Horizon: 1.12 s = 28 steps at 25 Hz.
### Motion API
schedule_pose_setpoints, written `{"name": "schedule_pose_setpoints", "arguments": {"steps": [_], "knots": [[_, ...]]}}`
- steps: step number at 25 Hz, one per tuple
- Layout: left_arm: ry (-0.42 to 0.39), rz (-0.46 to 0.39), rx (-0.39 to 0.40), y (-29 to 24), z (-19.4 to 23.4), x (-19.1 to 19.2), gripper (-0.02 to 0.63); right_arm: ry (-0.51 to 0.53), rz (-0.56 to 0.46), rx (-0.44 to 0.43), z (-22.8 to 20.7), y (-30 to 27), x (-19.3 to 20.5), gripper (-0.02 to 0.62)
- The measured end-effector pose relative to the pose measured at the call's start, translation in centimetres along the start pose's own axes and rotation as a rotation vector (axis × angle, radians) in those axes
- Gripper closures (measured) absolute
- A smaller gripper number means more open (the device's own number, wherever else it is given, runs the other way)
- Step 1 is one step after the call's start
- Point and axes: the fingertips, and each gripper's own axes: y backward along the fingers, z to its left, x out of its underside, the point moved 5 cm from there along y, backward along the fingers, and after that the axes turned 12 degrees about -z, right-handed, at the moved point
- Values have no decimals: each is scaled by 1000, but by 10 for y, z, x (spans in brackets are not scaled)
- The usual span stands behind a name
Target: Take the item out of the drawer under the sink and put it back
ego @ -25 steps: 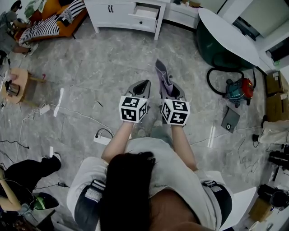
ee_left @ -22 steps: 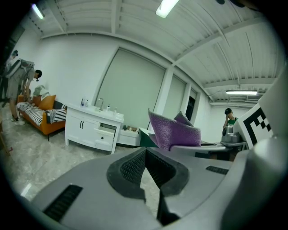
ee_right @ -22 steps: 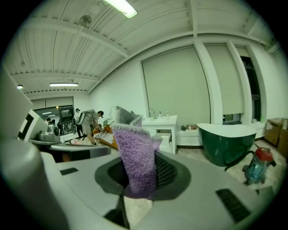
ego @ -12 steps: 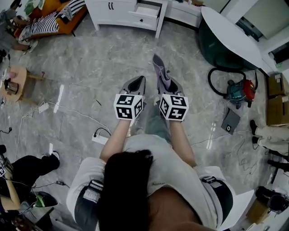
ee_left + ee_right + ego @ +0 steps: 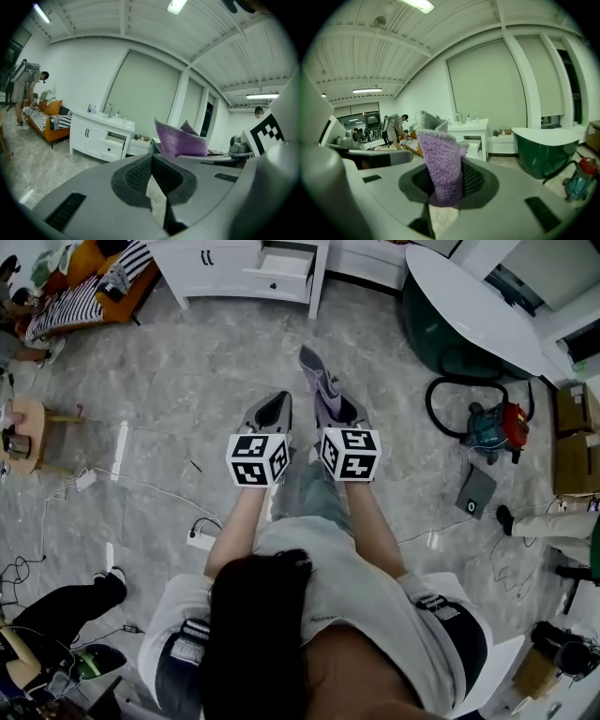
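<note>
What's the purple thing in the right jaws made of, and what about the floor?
Purple cloth: looks like soft terry or microfibre fabric, judging by its fuzzy, nubbly surface and limp folds.
Floor: likely polished marble or marble-look tile, with grey veining and a slight sheen.

Head view steeply down; both gripper views level toward one shared sink cabinet [image 5: 86, 138]

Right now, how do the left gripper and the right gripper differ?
The right gripper is shut on a purple cloth; the left gripper holds nothing. The left gripper's jaws meet at the tips; the right gripper's are parted by the cloth. Both point toward the open drawer.
</note>
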Motion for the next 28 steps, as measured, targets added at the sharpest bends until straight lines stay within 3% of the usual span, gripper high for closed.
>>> {"name": "schedule_pose_setpoints", "arguments": {"steps": [14, 28], "knots": [[-33, -13, -39, -105, -3, -28, 603, -46, -9, -17, -85, -72, -32, 483], [6, 2, -33, -190, -5, -30, 603, -34, 29, -36, -137, -125, -47, 483]]}}
